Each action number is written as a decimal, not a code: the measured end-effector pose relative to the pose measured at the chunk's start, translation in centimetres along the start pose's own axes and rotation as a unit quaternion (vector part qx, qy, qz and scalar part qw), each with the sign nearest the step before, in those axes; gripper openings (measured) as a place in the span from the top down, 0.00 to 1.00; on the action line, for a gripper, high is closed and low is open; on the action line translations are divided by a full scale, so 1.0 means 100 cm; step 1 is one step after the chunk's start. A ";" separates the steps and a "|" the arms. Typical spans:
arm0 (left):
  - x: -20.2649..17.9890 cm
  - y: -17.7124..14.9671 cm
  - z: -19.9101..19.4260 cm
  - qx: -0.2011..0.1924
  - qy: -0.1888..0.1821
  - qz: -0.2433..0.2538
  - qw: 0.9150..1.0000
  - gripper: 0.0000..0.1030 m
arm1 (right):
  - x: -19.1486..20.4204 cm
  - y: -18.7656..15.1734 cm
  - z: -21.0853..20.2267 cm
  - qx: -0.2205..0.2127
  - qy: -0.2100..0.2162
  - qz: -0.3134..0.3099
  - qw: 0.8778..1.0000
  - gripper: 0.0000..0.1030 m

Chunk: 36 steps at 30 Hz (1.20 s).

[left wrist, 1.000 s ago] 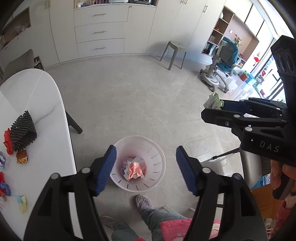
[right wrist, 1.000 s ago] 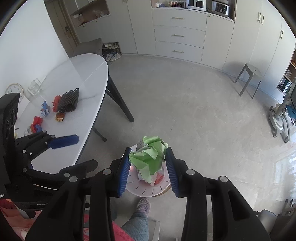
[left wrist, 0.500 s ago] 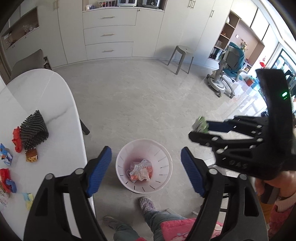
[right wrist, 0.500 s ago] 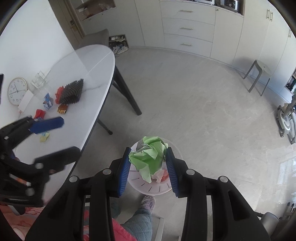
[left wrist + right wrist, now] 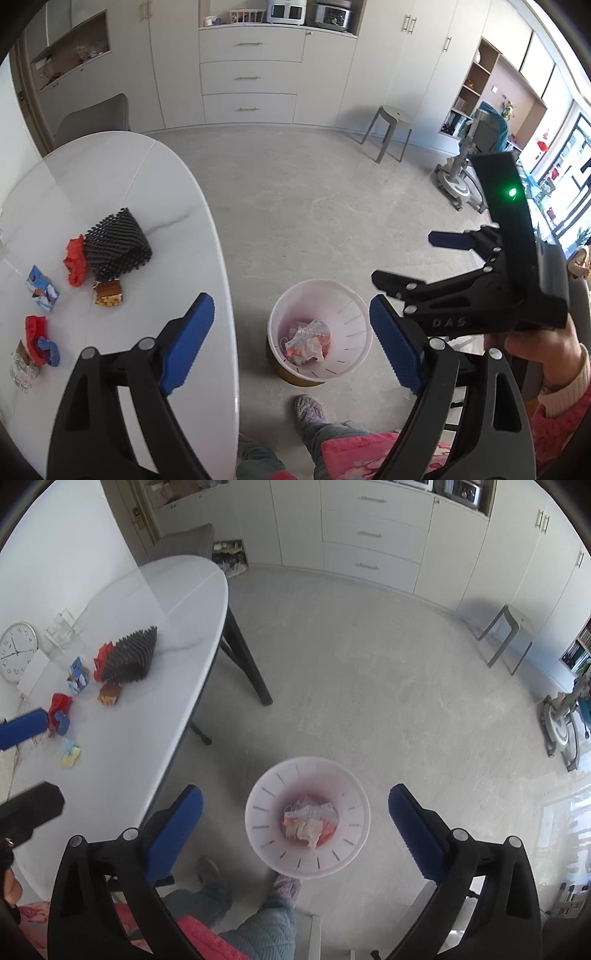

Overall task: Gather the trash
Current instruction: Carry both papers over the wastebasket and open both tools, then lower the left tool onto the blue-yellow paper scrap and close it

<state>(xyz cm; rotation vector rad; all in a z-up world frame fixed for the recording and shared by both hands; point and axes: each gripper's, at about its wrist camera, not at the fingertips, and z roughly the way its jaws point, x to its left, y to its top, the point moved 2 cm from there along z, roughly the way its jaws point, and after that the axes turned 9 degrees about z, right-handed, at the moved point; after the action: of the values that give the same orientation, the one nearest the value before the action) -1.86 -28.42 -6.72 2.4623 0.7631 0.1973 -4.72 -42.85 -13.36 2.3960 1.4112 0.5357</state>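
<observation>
— Which step is the person working through right now?

— The drop-off. The right tool (image 5: 295, 823) is hanging straight over the white bin (image 5: 255, 814) on the floor, and its jaws are springing apart with nothing between them. Crumpled wrappers (image 5: 310, 821) are lying at the bottom of the bin.

— And the left tool (image 5: 291, 343)?

— Its jaws are also opening, and it is carrying nothing. In its own view it is sitting over the edge of the counter (image 5: 173, 206), with the bin just beside that edge.

— Where is the remaining trash lying?

— On the counter: a black foam net (image 5: 116, 247), a red scrap (image 5: 75, 264) touching it, a snack wrapper (image 5: 108, 297), a small blue carton (image 5: 41, 291), and a red-and-blue bundle (image 5: 40, 339) nearer the person.

— So what is the next move asking for?

— Probably lowering the empty left tool onto one of those pieces, perhaps the bundle, and pinching it low, since thin wrappers slip easily.
</observation>
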 end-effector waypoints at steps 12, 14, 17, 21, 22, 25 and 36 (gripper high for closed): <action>0.061 -0.038 -0.029 -0.003 0.039 -0.046 0.998 0.14 | 0.068 0.020 -0.018 -0.028 0.024 -0.033 0.999 0.03; 0.075 -0.051 -0.032 -0.004 0.053 -0.056 0.997 0.13 | 0.081 0.022 -0.020 -0.031 0.033 -0.034 0.998 0.03; 0.104 -0.073 -0.032 0.008 0.068 -0.078 0.995 0.13 | 0.102 0.026 -0.018 -0.031 0.046 -0.035 0.998 0.02; 0.144 -0.103 -0.029 0.018 0.080 -0.121 0.989 0.12 | 0.135 0.028 -0.011 -0.029 0.056 -0.050 0.997 0.02; 0.155 -0.111 -0.028 0.022 0.083 -0.133 0.987 0.12 | 0.146 0.028 -0.008 -0.027 0.057 -0.057 0.996 0.02; 0.186 -0.134 -0.018 0.034 0.089 -0.163 0.982 0.12 | 0.171 0.028 0.001 -0.018 0.062 -0.073 0.995 0.02; 0.237 -0.176 0.039 0.080 0.075 -0.185 0.976 0.12 | 0.223 0.028 0.023 -0.003 0.059 -0.117 0.991 0.02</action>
<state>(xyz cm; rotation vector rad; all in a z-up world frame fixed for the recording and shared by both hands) 10.46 -4.86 -20.04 2.4159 1.3330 0.1882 8.38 -24.64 -10.56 2.1834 1.7097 0.6258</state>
